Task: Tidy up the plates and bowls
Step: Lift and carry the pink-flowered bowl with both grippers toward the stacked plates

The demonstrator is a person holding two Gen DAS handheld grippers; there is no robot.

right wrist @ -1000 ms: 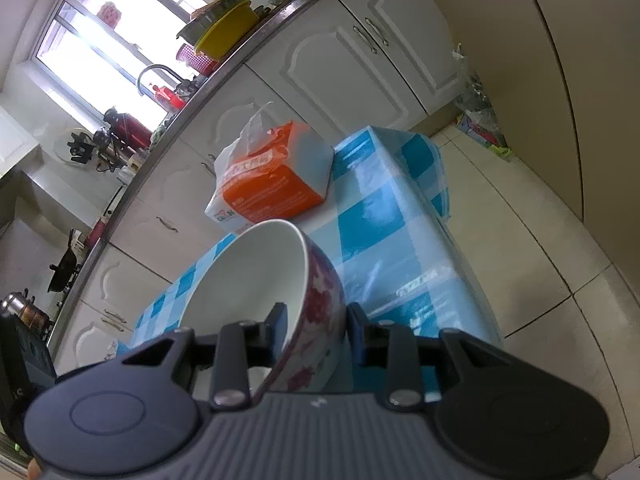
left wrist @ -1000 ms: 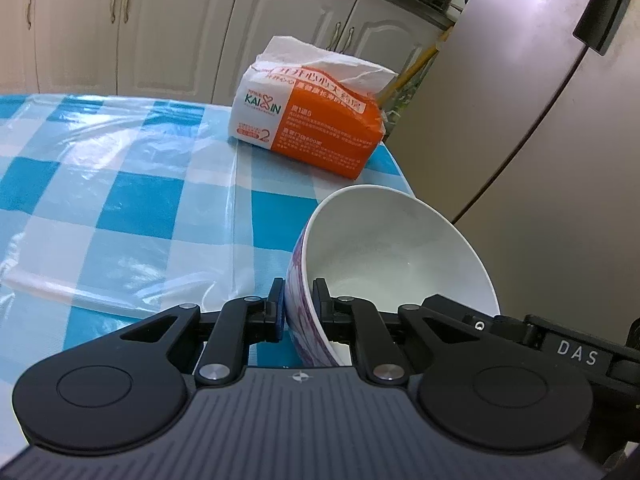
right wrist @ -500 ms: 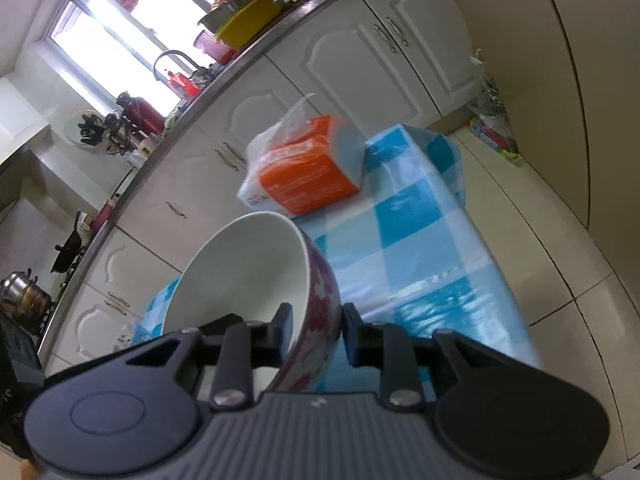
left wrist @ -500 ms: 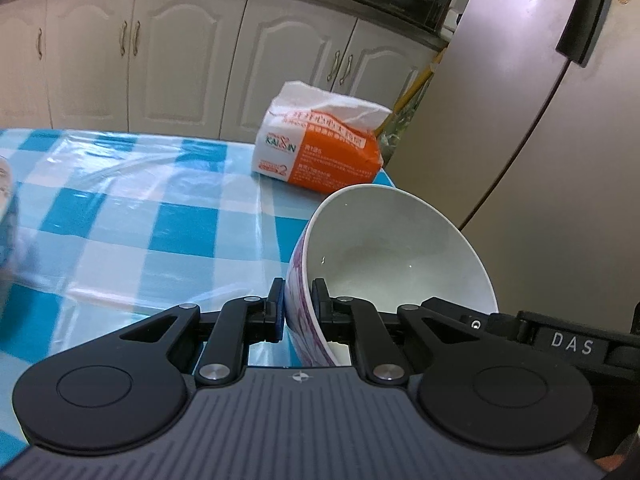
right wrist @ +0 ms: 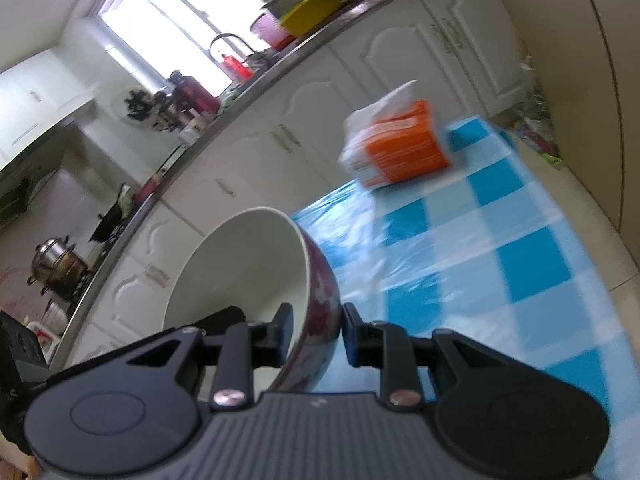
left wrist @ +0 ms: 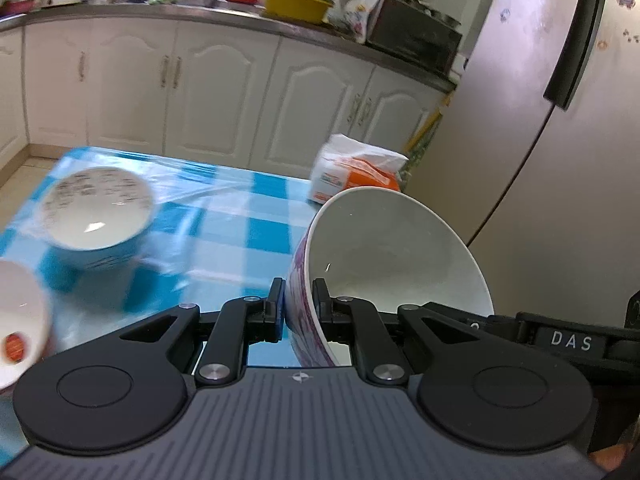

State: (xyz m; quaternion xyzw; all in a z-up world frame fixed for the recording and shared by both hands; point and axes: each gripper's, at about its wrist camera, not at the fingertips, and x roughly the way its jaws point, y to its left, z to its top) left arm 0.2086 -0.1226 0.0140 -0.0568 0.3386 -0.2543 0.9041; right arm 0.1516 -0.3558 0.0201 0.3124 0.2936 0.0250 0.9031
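Note:
My left gripper [left wrist: 299, 305] is shut on the rim of a white bowl with a purple pattern outside [left wrist: 392, 252], held tilted above the table. My right gripper [right wrist: 316, 330] is shut on the rim of a white bowl with a red floral outside [right wrist: 248, 268], also tilted in the air. In the left wrist view a blue bowl with a speckled white inside [left wrist: 94, 216] stands on the checked tablecloth [left wrist: 256, 216] at the left. Part of another white bowl [left wrist: 18, 312] shows at the left edge.
An orange and white tissue pack [left wrist: 356, 172] lies at the far right corner of the table; it also shows in the right wrist view [right wrist: 396, 148]. White kitchen cabinets [left wrist: 200, 92] stand behind the table. A fridge [left wrist: 540, 120] stands to the right.
Both grippers have pulled back and swung left with their bowls. The blue bowl and the white bowl at the left edge have come into the left wrist view. The tissue pack looks farther away.

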